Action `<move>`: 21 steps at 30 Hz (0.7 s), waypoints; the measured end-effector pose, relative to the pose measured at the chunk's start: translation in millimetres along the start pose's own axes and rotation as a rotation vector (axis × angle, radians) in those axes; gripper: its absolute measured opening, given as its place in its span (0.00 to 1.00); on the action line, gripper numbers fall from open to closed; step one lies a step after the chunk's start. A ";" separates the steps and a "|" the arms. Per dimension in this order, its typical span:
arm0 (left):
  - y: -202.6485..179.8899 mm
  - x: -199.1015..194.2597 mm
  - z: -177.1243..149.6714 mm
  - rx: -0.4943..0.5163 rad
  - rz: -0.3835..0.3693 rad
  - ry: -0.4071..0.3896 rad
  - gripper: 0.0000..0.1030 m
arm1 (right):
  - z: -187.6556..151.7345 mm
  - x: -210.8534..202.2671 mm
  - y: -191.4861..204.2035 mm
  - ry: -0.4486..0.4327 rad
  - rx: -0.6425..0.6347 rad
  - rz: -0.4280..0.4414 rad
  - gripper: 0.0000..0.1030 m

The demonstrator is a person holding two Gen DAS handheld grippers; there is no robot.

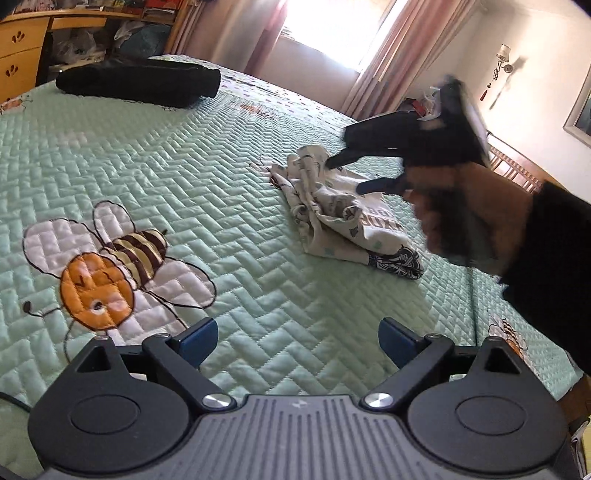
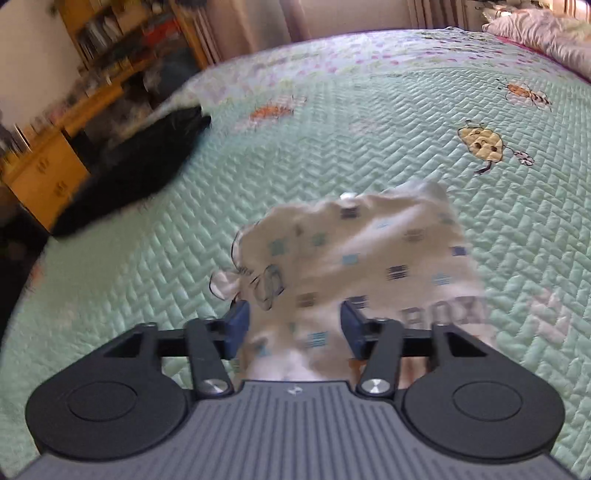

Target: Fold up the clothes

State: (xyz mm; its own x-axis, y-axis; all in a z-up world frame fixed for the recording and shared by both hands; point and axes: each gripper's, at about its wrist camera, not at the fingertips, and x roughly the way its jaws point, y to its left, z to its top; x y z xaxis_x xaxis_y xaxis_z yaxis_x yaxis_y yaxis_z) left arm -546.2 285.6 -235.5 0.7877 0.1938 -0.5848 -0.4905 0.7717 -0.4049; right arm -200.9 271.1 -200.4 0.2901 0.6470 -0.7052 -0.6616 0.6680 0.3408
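Observation:
A crumpled cream garment (image 1: pixel 332 218) with small square prints and lettering lies on the green quilted bedspread (image 1: pixel 184 155). In the left wrist view my right gripper (image 1: pixel 347 173), held by a hand in a dark sleeve, hovers over the garment's far end with its fingers apart. In the right wrist view the same garment (image 2: pixel 369 251) is blurred and runs between the spread jaws of my right gripper (image 2: pixel 295 317); the blue pads (image 2: pixel 240 321) do not press on it. My left gripper (image 1: pixel 297 332) is open over bare quilt, short of the garment, with nothing between its fingers.
A folded black garment (image 1: pixel 140 83) lies at the far left of the bed (image 2: pixel 122 173). A wooden desk with drawers (image 1: pixel 22 48) stands beyond the bed's edge. Bedding (image 2: pixel 543 33) is piled at the far right. An embroidered bee (image 1: pixel 110 266) marks the quilt.

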 end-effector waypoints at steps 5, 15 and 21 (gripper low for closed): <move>-12.2 3.4 -3.5 0.031 -0.018 0.011 0.92 | 1.9 -21.8 -15.6 0.002 -0.004 0.075 0.57; -31.3 6.7 25.9 0.140 -0.059 -0.030 0.92 | 19.6 -18.2 1.7 -0.013 -0.112 0.092 0.59; 0.4 39.0 100.3 0.026 -0.252 -0.053 0.92 | 1.0 -45.2 -40.0 -0.072 -0.060 0.159 0.70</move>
State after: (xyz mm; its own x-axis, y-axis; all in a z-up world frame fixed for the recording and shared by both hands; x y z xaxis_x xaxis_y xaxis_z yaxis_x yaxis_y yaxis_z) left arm -478.3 354.1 -187.9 0.9025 0.0242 -0.4299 -0.2669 0.8149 -0.5145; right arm -186.9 215.5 -181.6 0.2259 0.7686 -0.5985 -0.7425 0.5336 0.4050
